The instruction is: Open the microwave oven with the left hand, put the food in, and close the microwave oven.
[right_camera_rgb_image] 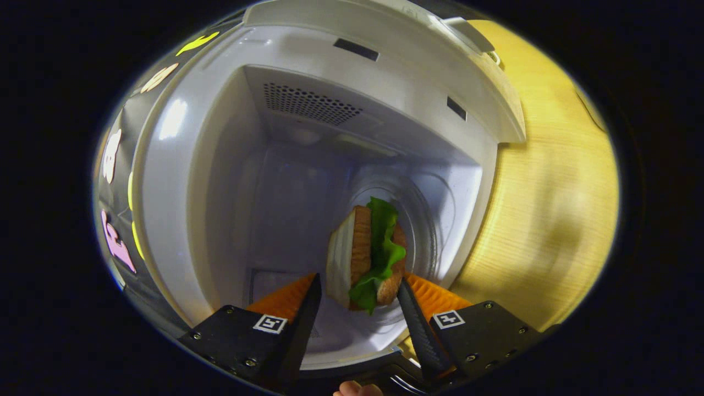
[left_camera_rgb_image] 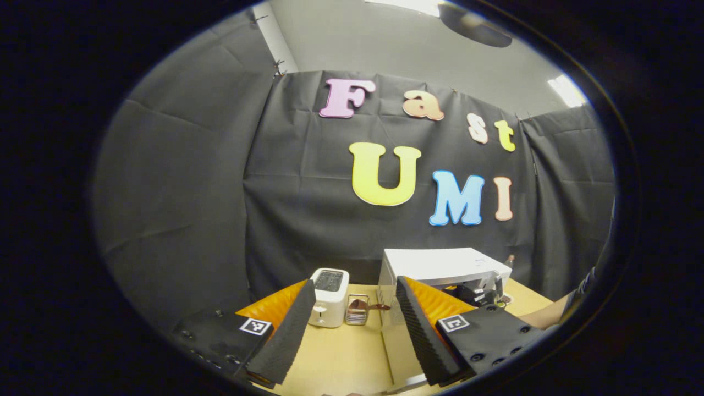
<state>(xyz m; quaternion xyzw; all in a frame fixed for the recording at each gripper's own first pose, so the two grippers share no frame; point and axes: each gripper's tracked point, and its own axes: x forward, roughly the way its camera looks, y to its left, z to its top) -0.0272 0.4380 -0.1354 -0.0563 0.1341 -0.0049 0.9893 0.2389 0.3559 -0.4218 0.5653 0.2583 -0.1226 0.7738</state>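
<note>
Behind the yellow counter (left_camera_rgb_image: 341, 357) stands the microwave (left_camera_rgb_image: 440, 269), my left claw (left_camera_rgb_image: 355, 330) spread and empty. Right gripper view: my right claw (right_camera_rgb_image: 357, 308) pinches the sandwich (right_camera_rgb_image: 366, 253) inside the cavity; next I must release it, I think.

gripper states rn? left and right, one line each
Left gripper: open, holding nothing.
Right gripper: sandwich sits between its fingers inside the microwave; cannot tell if both fingers press on it.
</note>
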